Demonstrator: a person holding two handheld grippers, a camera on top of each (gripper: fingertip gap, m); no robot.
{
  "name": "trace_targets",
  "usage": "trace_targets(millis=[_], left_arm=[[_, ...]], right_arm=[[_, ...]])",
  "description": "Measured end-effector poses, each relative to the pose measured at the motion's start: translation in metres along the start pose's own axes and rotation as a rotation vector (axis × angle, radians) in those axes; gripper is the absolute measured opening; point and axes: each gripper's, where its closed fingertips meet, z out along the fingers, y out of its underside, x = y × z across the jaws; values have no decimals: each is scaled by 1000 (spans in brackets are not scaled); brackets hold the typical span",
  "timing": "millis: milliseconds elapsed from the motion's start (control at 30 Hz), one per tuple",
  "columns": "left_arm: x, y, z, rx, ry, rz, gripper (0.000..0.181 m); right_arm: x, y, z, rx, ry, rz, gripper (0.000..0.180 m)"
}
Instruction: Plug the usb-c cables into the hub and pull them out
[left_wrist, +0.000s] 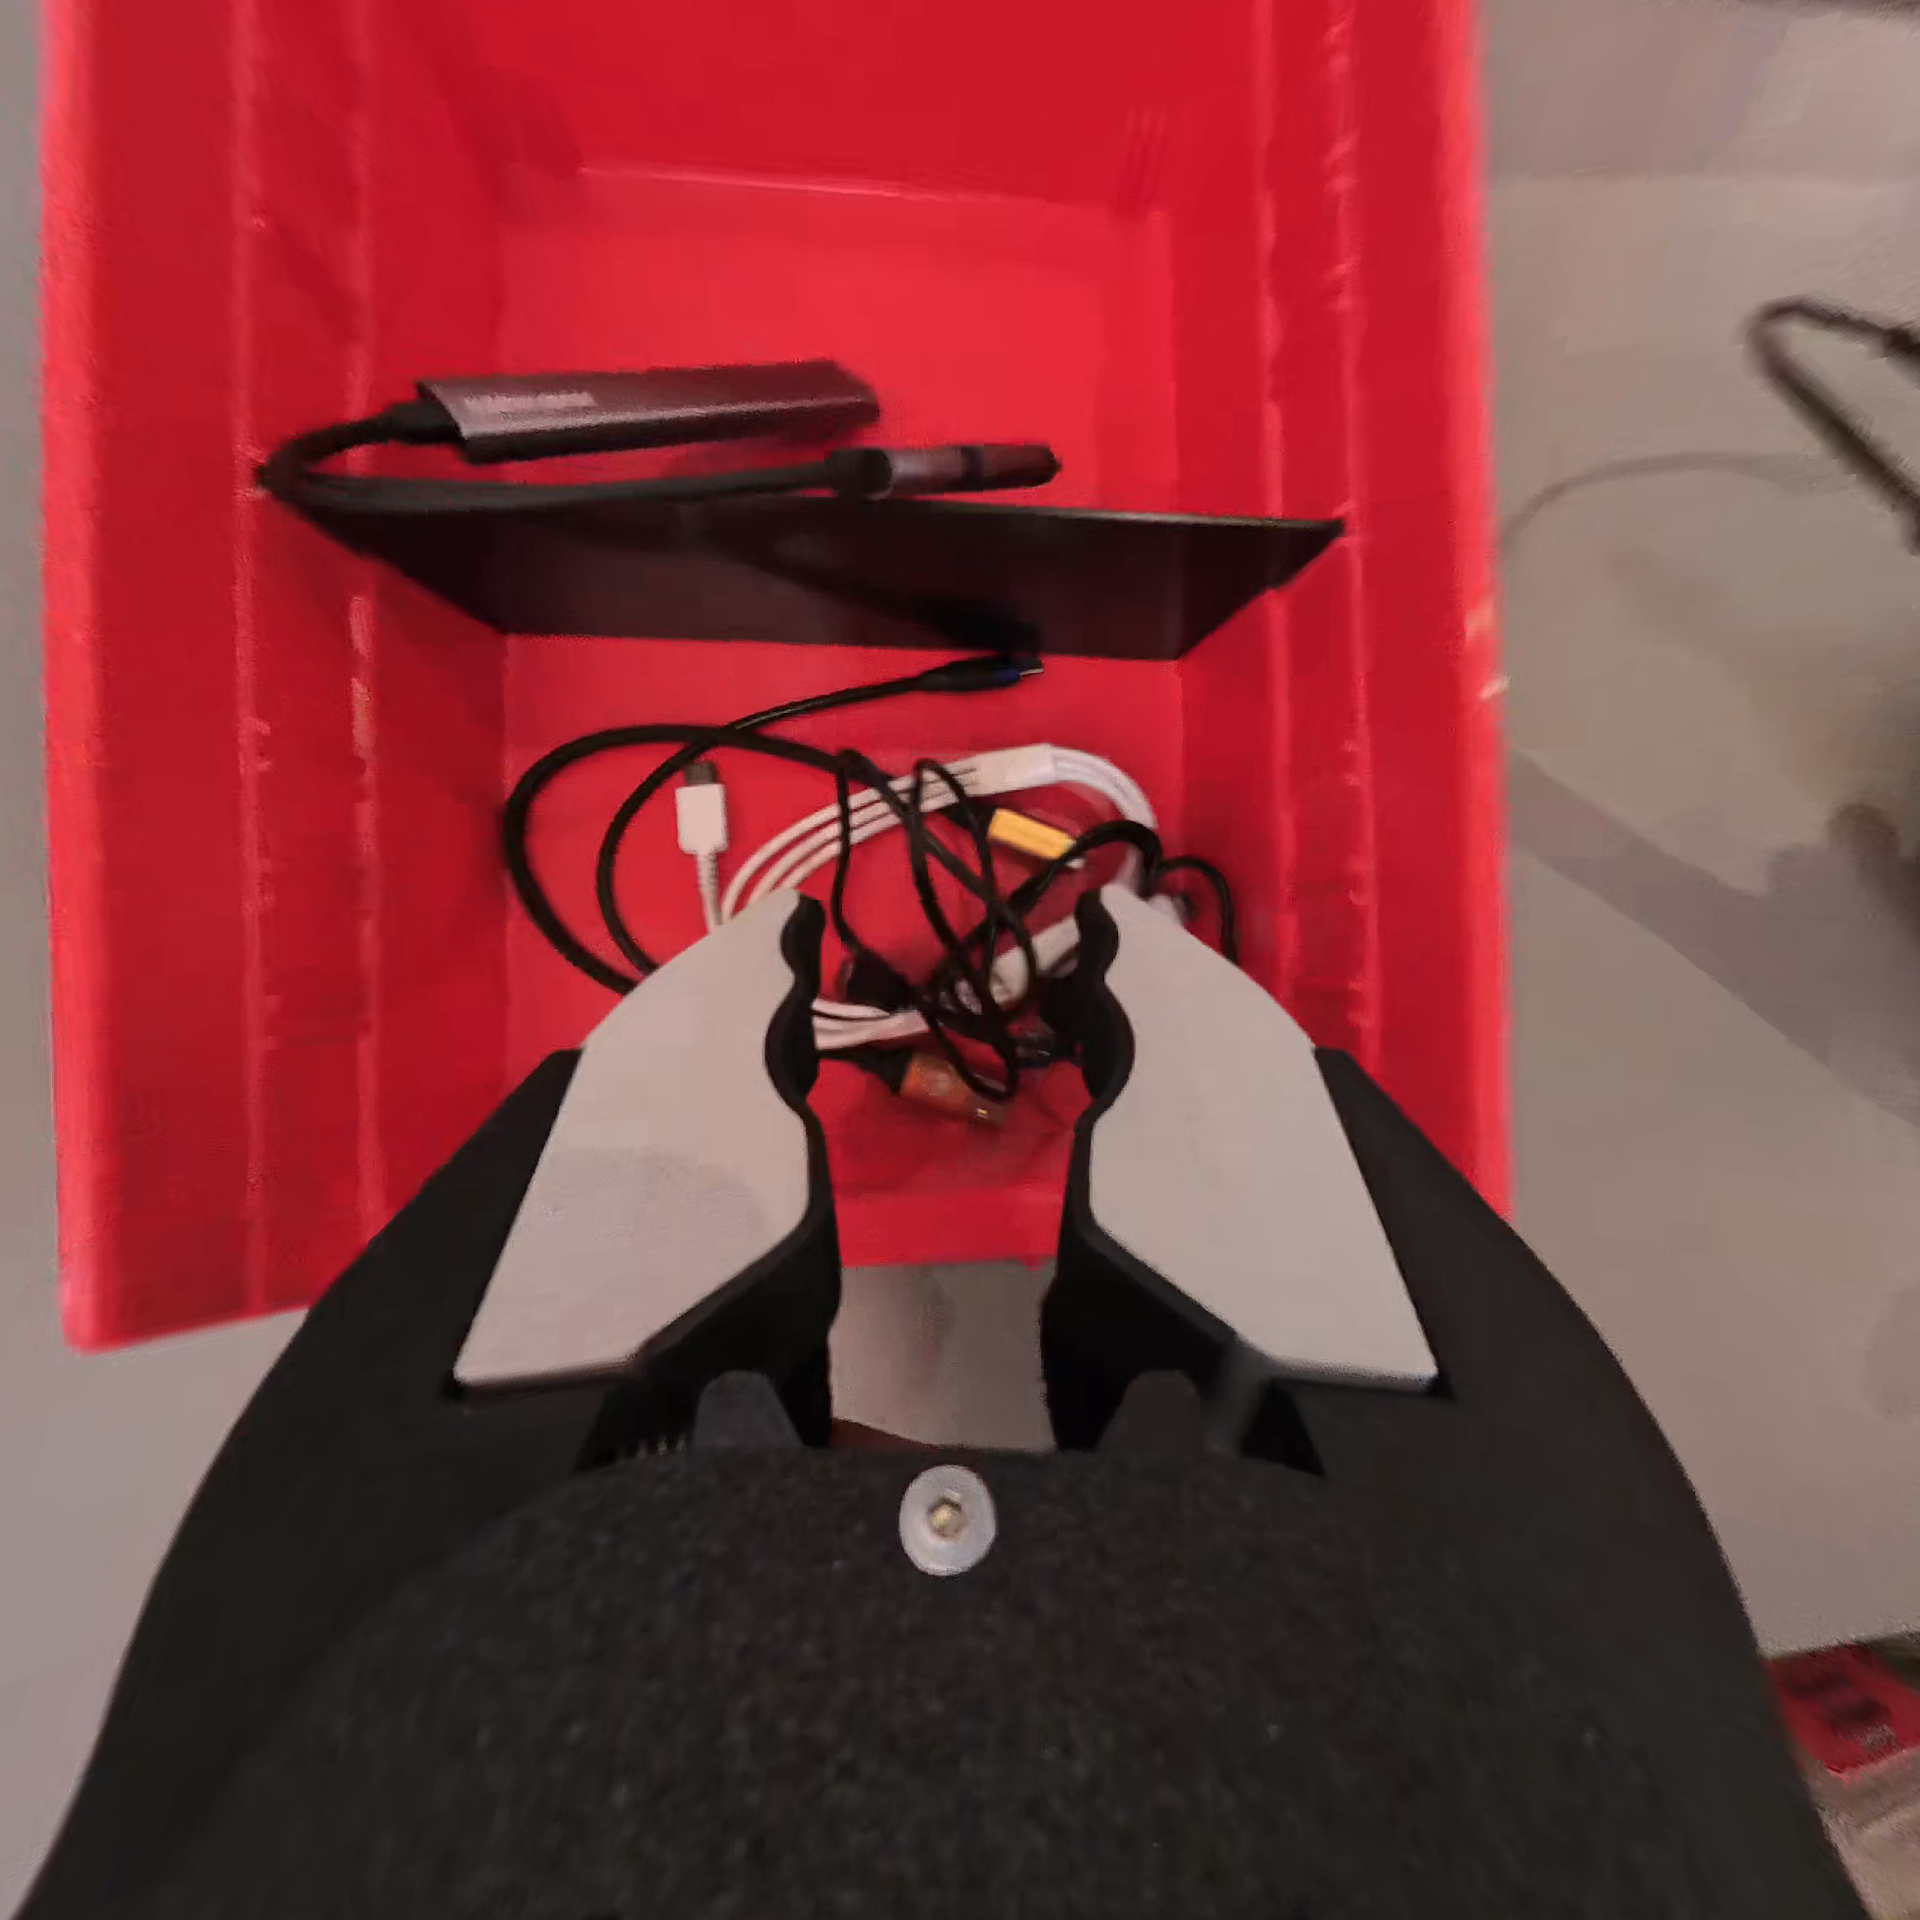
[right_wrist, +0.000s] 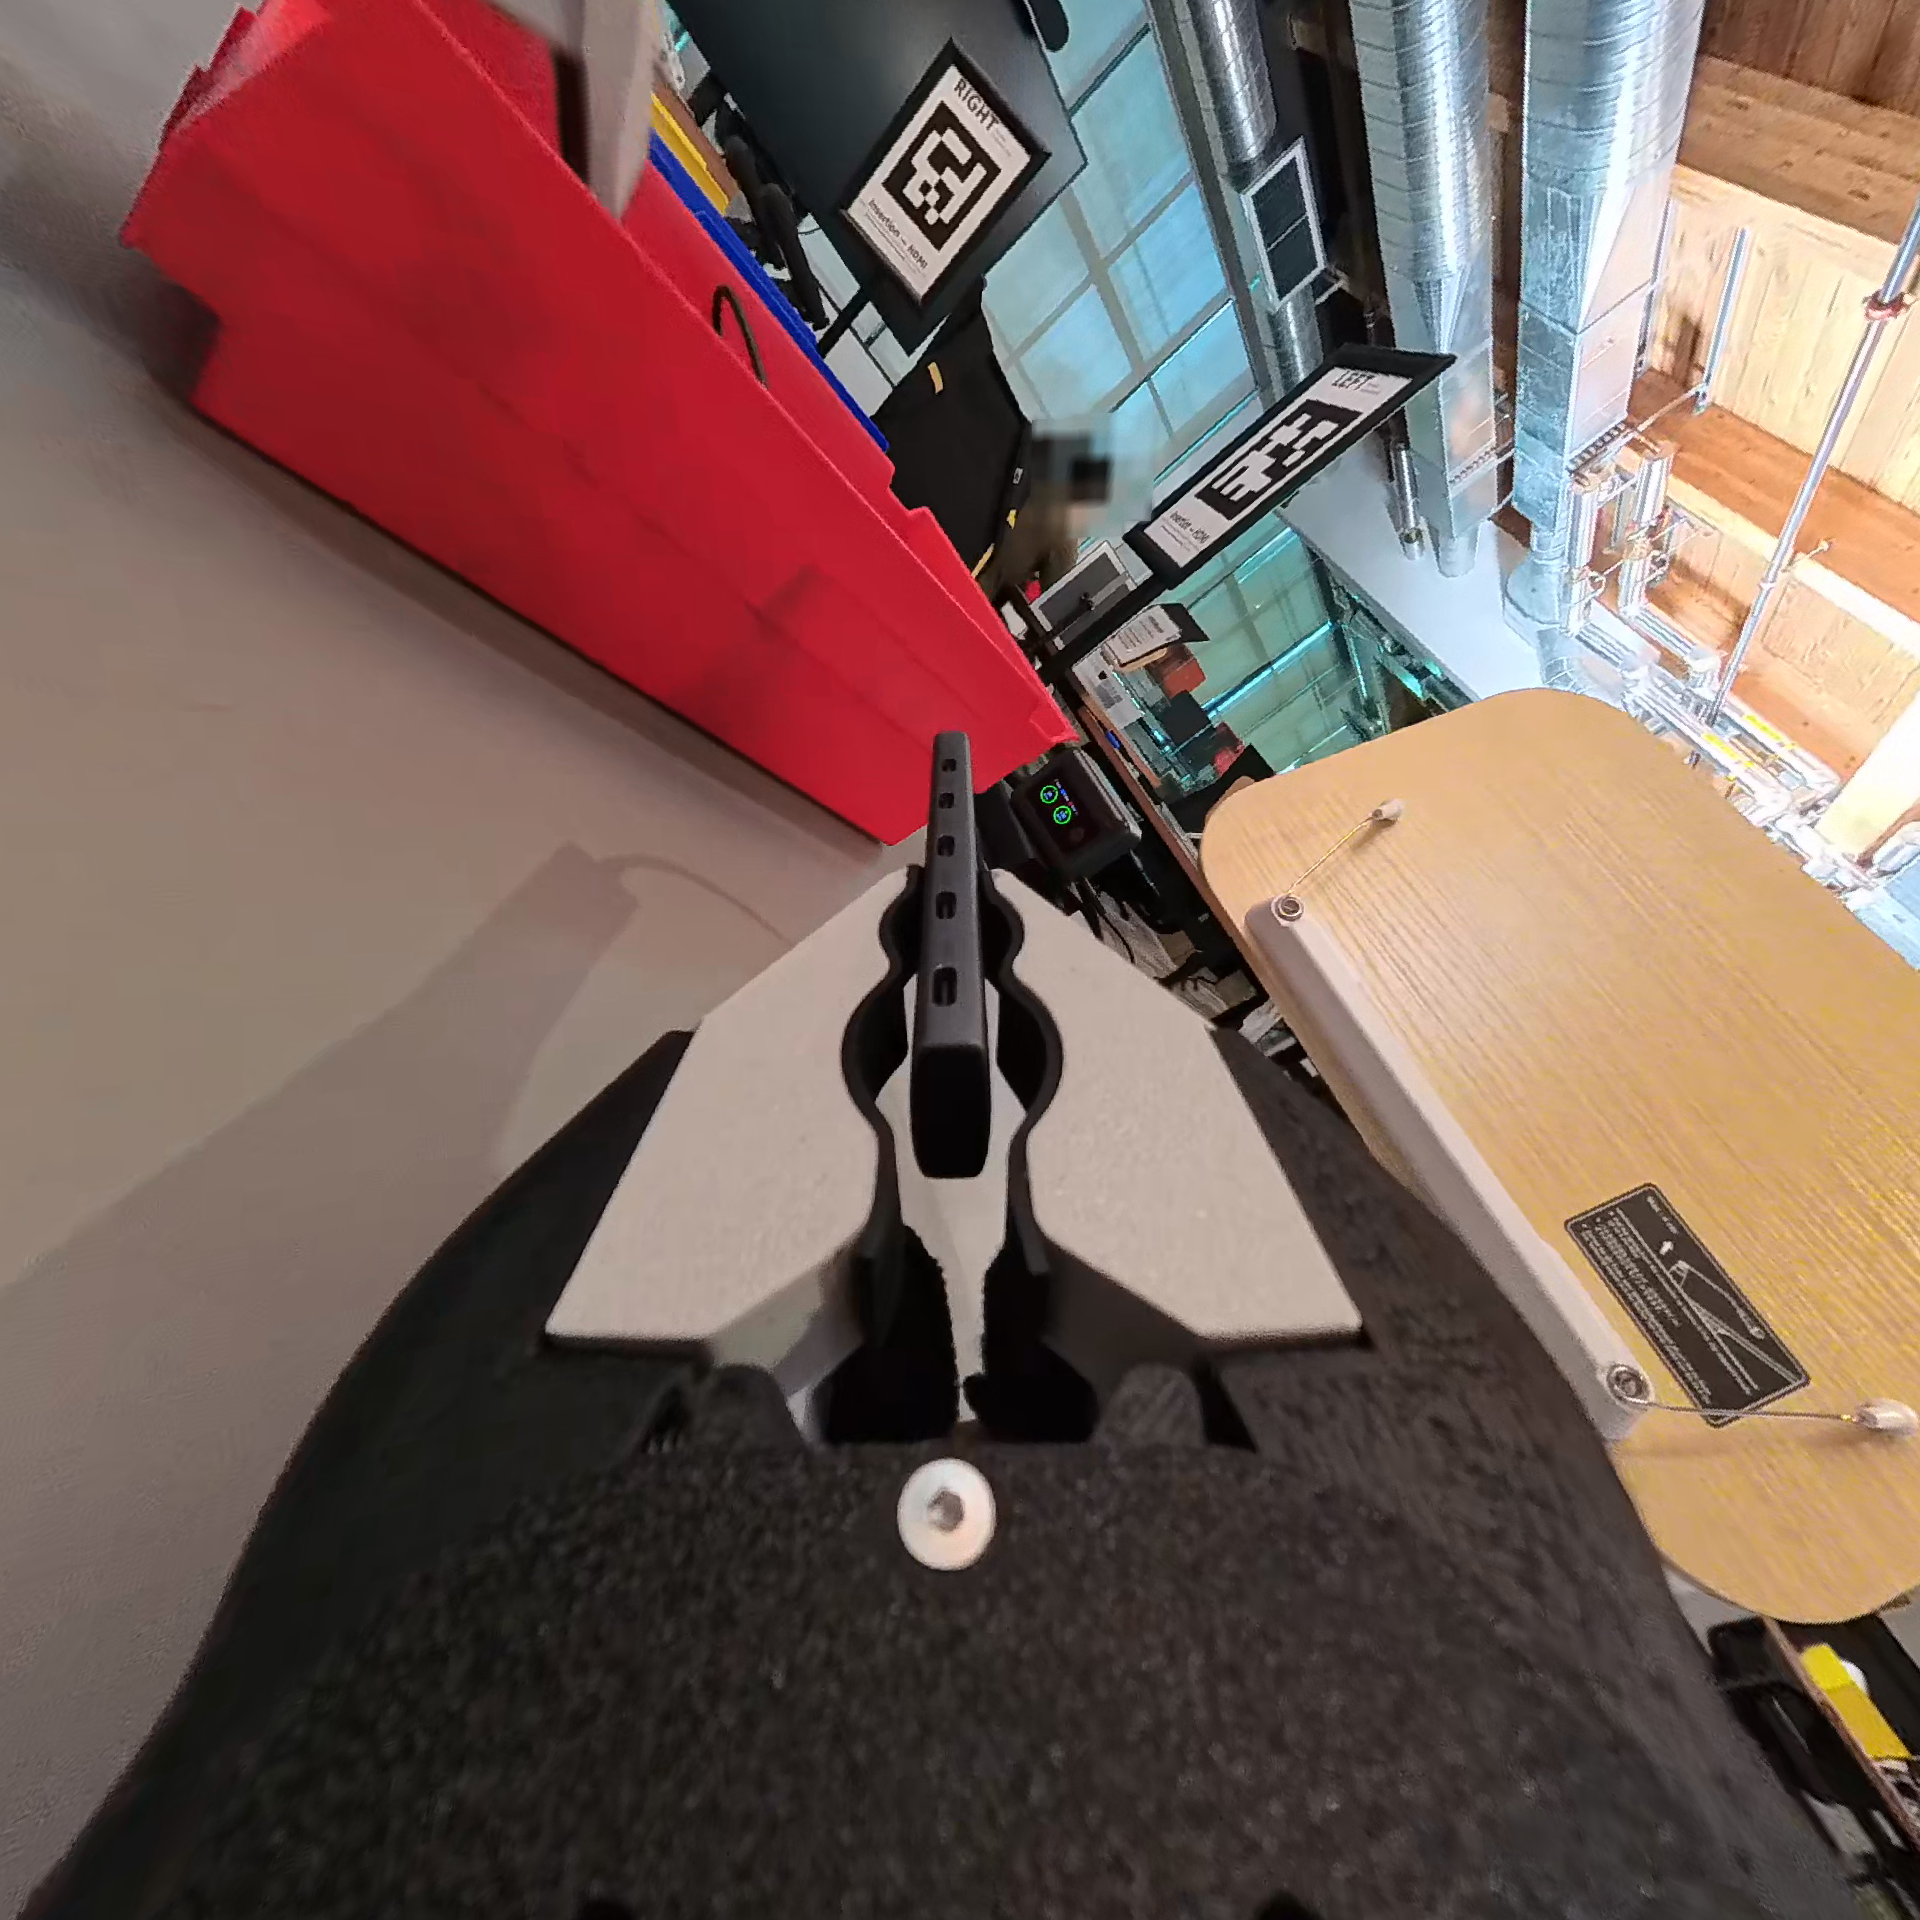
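Note:
In the left wrist view my left gripper (left_wrist: 951, 920) is open and empty over the near compartment of a red bin (left_wrist: 260, 727). Under it lies a tangle of black, white and orange-tipped cables (left_wrist: 935, 935), with a white USB-C plug (left_wrist: 701, 810) at the left. A second dark hub with its cable (left_wrist: 665, 410) lies in the far compartment behind a black divider (left_wrist: 831, 571). In the right wrist view my right gripper (right_wrist: 951, 925) is shut on a slim black hub (right_wrist: 951, 935) with a row of ports, held in the air and pointing away.
The red bin (right_wrist: 582, 468) stands on a pale grey table (right_wrist: 260, 831). A light wooden folding tabletop (right_wrist: 1558, 1091) is at the right. Framed marker boards (right_wrist: 940, 177), a small lit device (right_wrist: 1065, 810) and shelving stand behind. Another cable (left_wrist: 1829, 384) lies right of the bin.

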Motion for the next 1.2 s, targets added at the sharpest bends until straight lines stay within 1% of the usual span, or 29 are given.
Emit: trace_targets(millis=[33,67,100,133,200,267,333,400,500,567,600,633,667,700,767,833,900,967,1033,1067,1133,1200], left_arm=[[-5,0,10,-46,-15,7,45],[-10,1,19,-84,-29,17,35],[-11,3,26,-107,-20,32,20],[-9,5,31,-126,2,46,11],[-4,12,35,-175,50,82,8],[-8,5,26,-137,14,122,5],[-6,-15,1,-26,-25,173,2],[4,-40,-36,117,-61,234,0],[45,-69,-104,348,-76,388,0],[81,-77,-147,487,-85,496,0],[108,-77,-166,565,-38,568,0],[143,-70,-181,641,62,666,0],[178,-56,-191,694,179,770,0],[206,-37,-196,712,274,856,0],[245,7,-181,638,423,995,0],[260,48,-141,547,455,1120,0],[252,90,-85,395,414,1233,0],[233,133,-33,230,346,1366,0],[212,161,-1,140,247,1482,0],[204,168,7,123,204,1510,0],[197,168,6,149,157,1487,7],[193,169,-2,137,175,1403,22]], right_arm=[[0,0,0,0,0,6,9],[1,1,0,-3,1,9,9],[1,2,0,-5,2,11,9],[1,2,-1,-7,1,15,9],[3,3,-1,-8,3,28,9],[5,4,-1,-9,10,42,9],[7,5,-1,-12,15,58,9],[10,6,-1,-14,23,69,9],[13,7,-2,-15,34,86,9],[14,7,-1,-15,34,100,9],[15,8,-1,-16,36,104,9],[16,8,-1,-15,39,108,9],[17,8,-1,-14,42,114,9],[17,8,-1,-14,43,120,9],[19,8,-1,-13,48,132,9],[21,9,-1,-14,53,148,9],[23,11,-1,-18,57,166,9],[24,13,-1,-23,58,178,9],[24,13,-1,-23,59,177,9],[24,12,-1,-23,58,174,9],[23,12,-1,-23,55,165,9],[22,12,0,-23,52,162,9]])
